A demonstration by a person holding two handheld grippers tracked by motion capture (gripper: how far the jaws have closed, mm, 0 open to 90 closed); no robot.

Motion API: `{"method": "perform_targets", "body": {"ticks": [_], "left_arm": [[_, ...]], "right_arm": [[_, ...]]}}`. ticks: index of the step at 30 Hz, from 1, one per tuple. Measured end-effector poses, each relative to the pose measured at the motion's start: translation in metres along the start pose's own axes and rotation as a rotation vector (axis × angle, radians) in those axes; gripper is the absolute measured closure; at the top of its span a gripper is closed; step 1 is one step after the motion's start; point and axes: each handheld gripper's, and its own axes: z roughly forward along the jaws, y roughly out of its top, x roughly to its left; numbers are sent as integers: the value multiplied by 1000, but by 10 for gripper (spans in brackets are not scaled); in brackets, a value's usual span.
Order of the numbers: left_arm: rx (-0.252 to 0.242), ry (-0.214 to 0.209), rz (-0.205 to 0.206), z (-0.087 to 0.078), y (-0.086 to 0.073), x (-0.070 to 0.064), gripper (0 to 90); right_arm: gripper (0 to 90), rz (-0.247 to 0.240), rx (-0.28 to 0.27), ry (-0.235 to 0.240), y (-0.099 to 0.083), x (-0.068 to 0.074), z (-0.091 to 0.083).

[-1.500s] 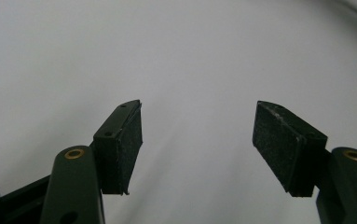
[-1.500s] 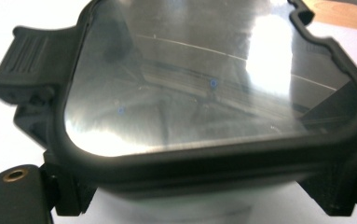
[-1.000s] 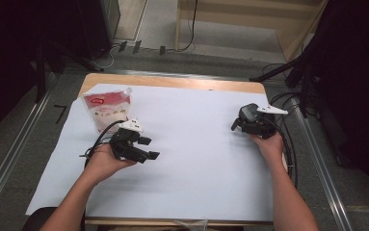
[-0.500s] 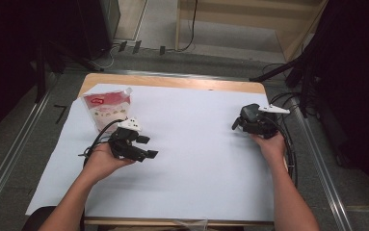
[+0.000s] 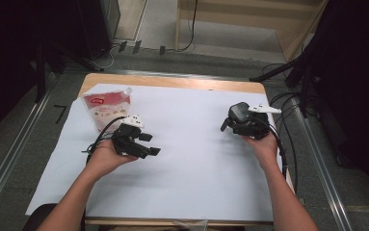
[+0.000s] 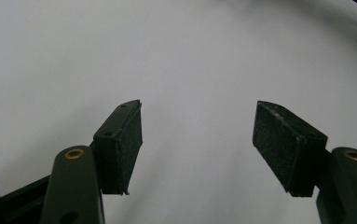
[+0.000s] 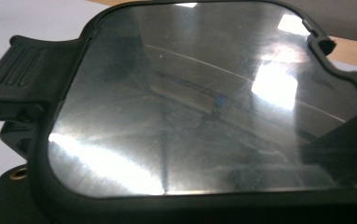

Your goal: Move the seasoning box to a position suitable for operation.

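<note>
White paper sheet covers the wooden table, a hand-held gripper on each side.
The black left gripper hovers low over bare paper, its jaws wide apart and empty, just beside the white-and-red stand-up pouch at the far left. The black right gripper sits well apart; a glossy dark screen blocks its jaws, so I cannot tell their state.

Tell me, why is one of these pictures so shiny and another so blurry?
Right gripper view: a glossy dark panel sits close to the lens, mirroring bright ceiling lights as glare. Left gripper view: the open jaws look sharp, while the white sheet behind is soft and featureless.
</note>
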Motion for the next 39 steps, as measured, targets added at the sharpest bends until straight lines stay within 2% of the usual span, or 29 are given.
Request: {"method": "perform_targets", "body": {"ticks": [3,7,11,12,15,21,25,29,39], "left_arm": [[7,-1,4,0,1,0,342],[9,-5,8,2,3,-1,343],[13,-9,9,5,4,-2,343],[22,1,22,5,5,-4,343],[24,-5,32,7,7,-7,343],[26,-14,29,9,7,-8,343],[27,-17,27,8,7,-7,348],[26,-29,33,6,7,-8,353],[25,-27,26,6,7,-8,352]], "right_arm": [[150,-2,4,17,0,6,0],[150,-47,18,48,0,22,1],[150,-64,23,70,0,32,1],[151,-72,25,88,1,38,1],[151,-85,28,111,1,48,-2],[151,-113,28,154,1,67,0],[151,-122,34,171,1,74,3],[151,-154,46,194,-1,84,10],[152,-177,64,226,-3,104,18]]}}
